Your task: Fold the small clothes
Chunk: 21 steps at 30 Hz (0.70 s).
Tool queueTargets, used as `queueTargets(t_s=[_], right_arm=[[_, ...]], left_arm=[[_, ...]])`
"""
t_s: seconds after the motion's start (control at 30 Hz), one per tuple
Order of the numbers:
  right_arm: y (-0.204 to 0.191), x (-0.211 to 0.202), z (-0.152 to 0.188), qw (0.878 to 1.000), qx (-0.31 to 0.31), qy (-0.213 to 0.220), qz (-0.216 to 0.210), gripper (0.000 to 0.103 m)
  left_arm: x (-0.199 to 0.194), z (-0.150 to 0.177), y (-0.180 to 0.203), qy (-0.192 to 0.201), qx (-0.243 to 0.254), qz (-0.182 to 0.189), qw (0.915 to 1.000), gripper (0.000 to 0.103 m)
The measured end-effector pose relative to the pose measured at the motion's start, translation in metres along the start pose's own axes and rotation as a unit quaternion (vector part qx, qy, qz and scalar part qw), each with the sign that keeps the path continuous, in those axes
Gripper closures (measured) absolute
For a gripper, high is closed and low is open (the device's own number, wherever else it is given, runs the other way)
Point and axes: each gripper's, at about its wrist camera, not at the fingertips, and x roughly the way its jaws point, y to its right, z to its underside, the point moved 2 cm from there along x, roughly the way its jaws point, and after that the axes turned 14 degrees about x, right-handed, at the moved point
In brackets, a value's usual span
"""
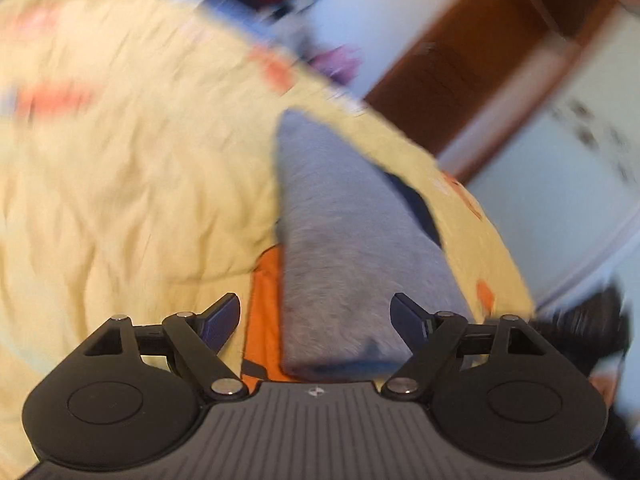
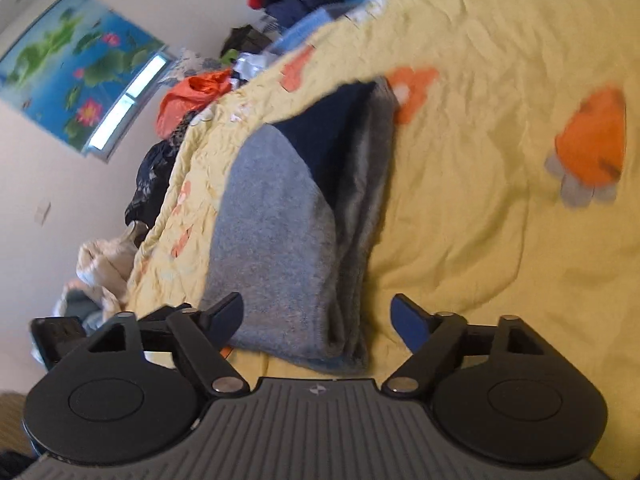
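Right wrist: folded grey garment (image 2: 288, 240) lies ahead of spread right gripper (image 2: 318, 320).

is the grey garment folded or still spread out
Folded: the grey garment lies as a narrow stacked bundle on the yellow quilt, layered edges showing along its side.

Soft, even daylight fills both of my views, with no glare. My left view is heavily motion-smeared across the yellow bedspread (image 1: 120, 168); my right view is sharper, blurring toward the edges. Fisheye curvature bends the bright window (image 2: 127, 100) and the walls.
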Motion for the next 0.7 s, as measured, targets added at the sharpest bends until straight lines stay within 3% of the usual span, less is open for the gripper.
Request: queueTargets(t_s=[0.07,0.13,0.17,0.23,0.27,0.37,0.5,0.6,0.7], right_arm=[[0.002,0.011,0.002,0.999,0.016,-0.021,-0.036,0.032],[0.001,0.022,0.008,0.997,0.031,-0.041,-0.059,0.032],[0.001,0.025,0.009,0.997,0.035,-0.041,-0.061,0.039],[0.006,0.033,0.009,0.996,0.055,-0.045,-0.05,0.07],[0.01,0.038,0.01,0.995,0.064,-0.048,-0.052,0.081],[0.006,0.037,0.015,0.996,0.058,-0.038,-0.056,0.082],[-0.016,0.01,0.033,0.997,0.01,-0.032,-0.073,0.083],[-0.014,-0.013,0.05,0.996,-0.002,-0.038,-0.083,0.083],[0.004,-0.012,0.07,0.997,0.007,-0.048,-0.056,0.083]], left_arm=[[0.008,-0.002,-0.002,-0.003,-0.023,0.025,0.9994,0.022],[0.018,-0.004,0.002,-0.033,-0.042,0.071,0.996,0.025],[0.024,-0.003,0.004,-0.048,-0.057,0.093,0.9929,0.03],[0.036,0.0,0.007,-0.07,-0.065,0.083,0.992,0.075],[0.042,0.0,0.007,-0.08,-0.065,0.07,0.9922,0.084],[0.039,-0.002,0.005,-0.09,-0.078,0.065,0.9908,0.089],[0.0,-0.005,0.026,-0.071,-0.006,0.055,0.996,0.091],[-0.023,0.01,0.027,-0.079,-0.003,0.079,0.9937,0.091],[-0.019,0.036,0.018,-0.105,-0.001,0.056,0.9929,0.091]])
